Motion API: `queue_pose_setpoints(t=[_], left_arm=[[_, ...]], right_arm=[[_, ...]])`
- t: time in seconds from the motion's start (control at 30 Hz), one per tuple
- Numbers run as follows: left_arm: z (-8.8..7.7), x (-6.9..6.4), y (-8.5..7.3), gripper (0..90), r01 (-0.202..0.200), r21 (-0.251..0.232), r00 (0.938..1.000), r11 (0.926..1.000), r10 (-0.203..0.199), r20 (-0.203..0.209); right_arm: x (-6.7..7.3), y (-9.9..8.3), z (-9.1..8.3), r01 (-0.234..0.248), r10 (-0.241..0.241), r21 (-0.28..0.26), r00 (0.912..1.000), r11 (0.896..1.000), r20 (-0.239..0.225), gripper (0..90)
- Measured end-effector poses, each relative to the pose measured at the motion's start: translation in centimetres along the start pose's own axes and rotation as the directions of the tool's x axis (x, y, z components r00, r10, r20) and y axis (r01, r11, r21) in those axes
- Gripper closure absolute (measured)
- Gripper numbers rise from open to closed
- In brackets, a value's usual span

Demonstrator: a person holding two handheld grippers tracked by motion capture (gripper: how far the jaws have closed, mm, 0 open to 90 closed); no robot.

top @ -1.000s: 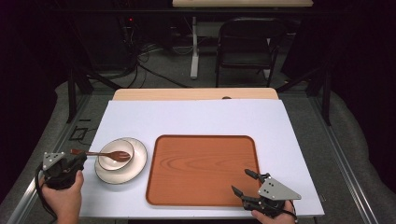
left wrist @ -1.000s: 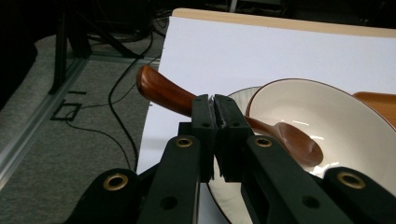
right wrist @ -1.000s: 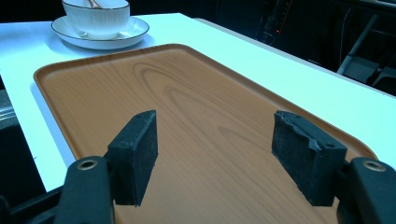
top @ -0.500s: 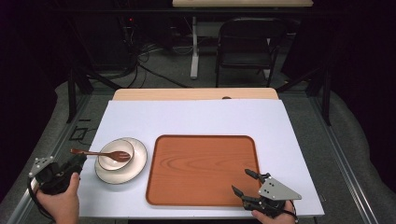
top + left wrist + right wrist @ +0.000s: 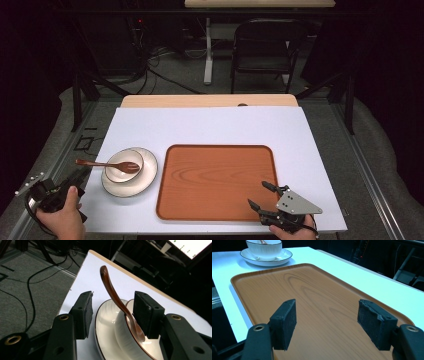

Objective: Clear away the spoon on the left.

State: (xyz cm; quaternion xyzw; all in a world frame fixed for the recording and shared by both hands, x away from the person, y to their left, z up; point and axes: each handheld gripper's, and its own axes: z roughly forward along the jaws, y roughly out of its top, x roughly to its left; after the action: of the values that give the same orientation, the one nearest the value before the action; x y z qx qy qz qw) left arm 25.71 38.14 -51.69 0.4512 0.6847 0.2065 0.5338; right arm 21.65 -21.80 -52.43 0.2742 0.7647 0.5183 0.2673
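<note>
Where the spoon (image 5: 107,164) lies across the small bowl (image 5: 123,165), its scoop sits inside the bowl and its brown handle sticks out past the rim toward the desk's left edge. Bowl sits on a white saucer (image 5: 145,175) with a dark rim, near the desk's front left corner, just beside the left side of the tray (image 5: 218,180). Wood-grain tray, nothing on it, lies front and centre on the white desk (image 5: 210,125).

Your left gripper (image 5: 75,178) hangs off the desk's front left corner, jaws spread wide, holding nothing. In the left gripper view the spoon handle and bowl show between the pads (image 5: 86,313) but farther on, not touched by them. Your left hand (image 5: 62,220) grips the body from below.

Your right gripper (image 5: 261,195) rests at the tray's front right corner, jaws wide apart over the tray's surface, nothing between them. In the right gripper view, bowl and saucer sit well apart, past the tray's far end.
</note>
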Motion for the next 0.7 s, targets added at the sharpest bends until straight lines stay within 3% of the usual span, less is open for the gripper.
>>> queue_pose_setpoints(t=[0.1, 0.43, 0.7], left_arm=[[0.5, -0.1, -0.1, 50.3, 0.018, -0.008, 0.9997, 0.9998, -0.018, 0.014], [2.4, -0.3, -0.5, 56.2, 0.056, 0.001, 0.9984, 0.9984, -0.056, -0.001], [3.4, -0.7, -0.8, 59.7, 0.060, -0.014, 0.9982, 0.9981, -0.060, 0.003]], right_arm=[[0.0, 0.0, 0.0, 0.001, -0.001, 0.002, 1.0000, 1.000, 0.000, 31.3], [0.0, 0.0, 0.0, 0.001, -0.001, 0.001, 1.0000, 1.000, -0.004, 31.3], [0.0, 0.0, 0.0, 0.002, -0.002, 0.001, 1.0000, 1.000, -0.004, 31.3]])
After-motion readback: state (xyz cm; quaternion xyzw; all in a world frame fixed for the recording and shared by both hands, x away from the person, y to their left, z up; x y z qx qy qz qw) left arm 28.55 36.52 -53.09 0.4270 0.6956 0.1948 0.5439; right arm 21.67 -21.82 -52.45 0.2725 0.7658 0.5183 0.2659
